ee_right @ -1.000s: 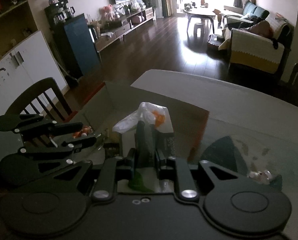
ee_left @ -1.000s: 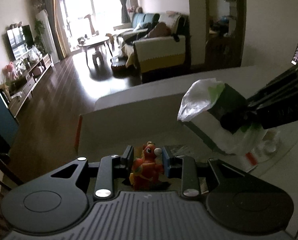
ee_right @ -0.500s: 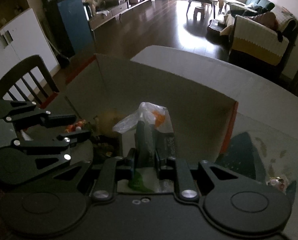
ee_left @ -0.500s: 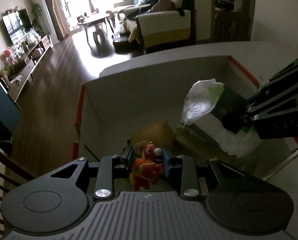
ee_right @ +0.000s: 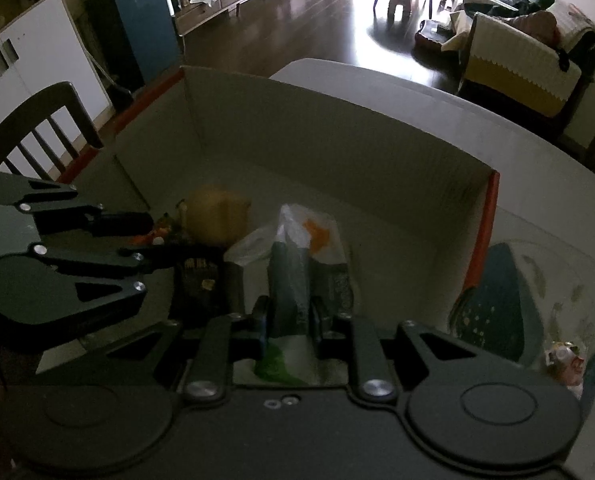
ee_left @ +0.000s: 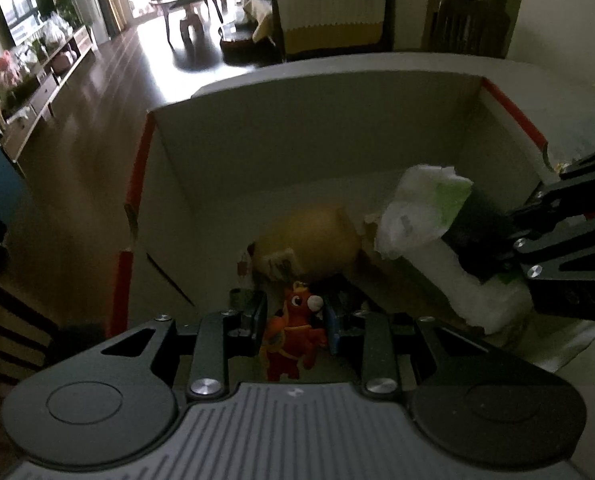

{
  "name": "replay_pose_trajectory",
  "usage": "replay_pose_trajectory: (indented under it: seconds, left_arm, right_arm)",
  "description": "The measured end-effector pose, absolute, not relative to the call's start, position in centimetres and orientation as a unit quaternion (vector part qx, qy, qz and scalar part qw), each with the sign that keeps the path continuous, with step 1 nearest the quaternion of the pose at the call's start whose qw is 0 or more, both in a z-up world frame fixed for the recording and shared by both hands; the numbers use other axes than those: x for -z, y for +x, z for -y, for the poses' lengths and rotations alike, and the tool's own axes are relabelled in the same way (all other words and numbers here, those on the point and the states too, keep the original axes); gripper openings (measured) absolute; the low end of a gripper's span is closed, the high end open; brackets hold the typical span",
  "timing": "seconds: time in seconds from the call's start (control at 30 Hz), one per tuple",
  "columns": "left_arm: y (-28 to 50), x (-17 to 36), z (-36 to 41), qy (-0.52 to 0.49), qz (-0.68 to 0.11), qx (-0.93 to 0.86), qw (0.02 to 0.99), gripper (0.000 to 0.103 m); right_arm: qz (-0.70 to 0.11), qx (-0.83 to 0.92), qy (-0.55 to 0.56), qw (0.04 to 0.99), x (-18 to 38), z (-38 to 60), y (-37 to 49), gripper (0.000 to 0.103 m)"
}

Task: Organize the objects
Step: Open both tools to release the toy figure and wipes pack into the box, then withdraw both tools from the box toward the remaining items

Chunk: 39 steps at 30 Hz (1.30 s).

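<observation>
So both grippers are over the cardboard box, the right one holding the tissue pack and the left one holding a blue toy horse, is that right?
Not quite: the toy horse in the left gripper is red and orange, not blue, as the left wrist view shows. The rest stands: both grippers are over the cardboard box, and the right gripper holds the tissue pack.

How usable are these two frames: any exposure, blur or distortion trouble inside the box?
Left wrist view: windows blown out, the cardboard box interior dim, the yellow object soft, yet the red toy in the left tongs reads sharply. Right wrist view: darker still, the tissue pack in the right tongs murky; fisheye bends the box walls.
</observation>
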<state>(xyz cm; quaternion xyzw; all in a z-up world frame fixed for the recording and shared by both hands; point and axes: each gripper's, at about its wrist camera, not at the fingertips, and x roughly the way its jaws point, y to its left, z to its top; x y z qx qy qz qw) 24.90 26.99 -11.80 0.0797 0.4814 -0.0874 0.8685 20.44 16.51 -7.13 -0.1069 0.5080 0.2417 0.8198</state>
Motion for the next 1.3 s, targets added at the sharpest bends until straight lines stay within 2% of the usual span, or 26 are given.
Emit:
replay_pose_trajectory:
  seconds: [0.27, 0.37, 0.43, 0.47, 0.5, 0.6, 0.67, 0.73, 0.9, 1.0, 1.07, 1.2, 1.3]
  left_arm:
    - [24.6, 12.6, -27.0, 0.077, -0.502, 0.088, 0.857, 0.029]
    - [25.2, 12.5, -26.9, 0.079, -0.508, 0.088, 0.853, 0.031]
    - [25.0, 12.4, -26.7, 0.082, -0.507, 0.085, 0.854, 0.046]
    - [24.9, 12.4, -26.6, 0.084, -0.505, 0.084, 0.855, 0.064]
    - [24.8, 12.3, -26.4, 0.081, -0.503, 0.09, 0.856, 0.065]
    - [24.5, 12.0, -26.0, 0.088, -0.501, 0.088, 0.856, 0.067]
    - [24.4, 11.7, -26.0, 0.088, -0.498, 0.086, 0.859, 0.067]
    - [24.4, 11.2, -26.0, 0.081, -0.494, 0.086, 0.861, 0.067]
    - [23.0, 9.6, -25.8, 0.081, -0.479, 0.084, 0.87, 0.072]
    - [22.0, 8.6, -25.7, 0.083, -0.47, 0.083, 0.875, 0.072]
    - [21.5, 7.9, -25.8, 0.081, -0.463, 0.081, 0.879, 0.072]
    - [20.2, 6.4, -25.7, 0.069, -0.451, 0.08, 0.886, 0.073]
    - [19.6, 5.3, -25.7, 0.056, -0.441, 0.082, 0.892, 0.077]
  right_arm:
    - [-0.511, -0.245, -0.097, 0.818, 7.0, -15.8, 20.5, 0.026]
    - [-0.511, -0.246, -0.097, 0.818, 6.8, -15.5, 20.3, 0.033]
    - [-0.511, -0.248, -0.092, 0.818, 6.8, -15.4, 20.2, 0.037]
    - [-0.511, -0.247, -0.09, 0.818, 6.7, -15.3, 20.1, 0.038]
    - [-0.51, -0.248, -0.089, 0.819, 6.6, -15.2, 19.9, 0.039]
    - [-0.506, -0.248, -0.087, 0.821, 6.3, -14.9, 19.5, 0.04]
    - [-0.501, -0.25, -0.085, 0.824, 5.9, -14.6, 19.2, 0.043]
    - [-0.495, -0.254, -0.084, 0.827, 5.4, -14.4, 18.8, 0.05]
    - [-0.479, -0.267, -0.075, 0.833, 3.8, -13.6, 17.6, 0.055]
    - [-0.465, -0.278, -0.067, 0.838, 2.6, -12.8, 16.8, 0.065]
    - [-0.457, -0.285, -0.065, 0.84, 1.7, -12.5, 16.3, 0.065]
    - [-0.438, -0.299, -0.057, 0.846, 0.0, -11.3, 15.1, 0.077]
    - [-0.429, -0.307, -0.053, 0.848, -0.9, -10.4, 14.3, 0.083]
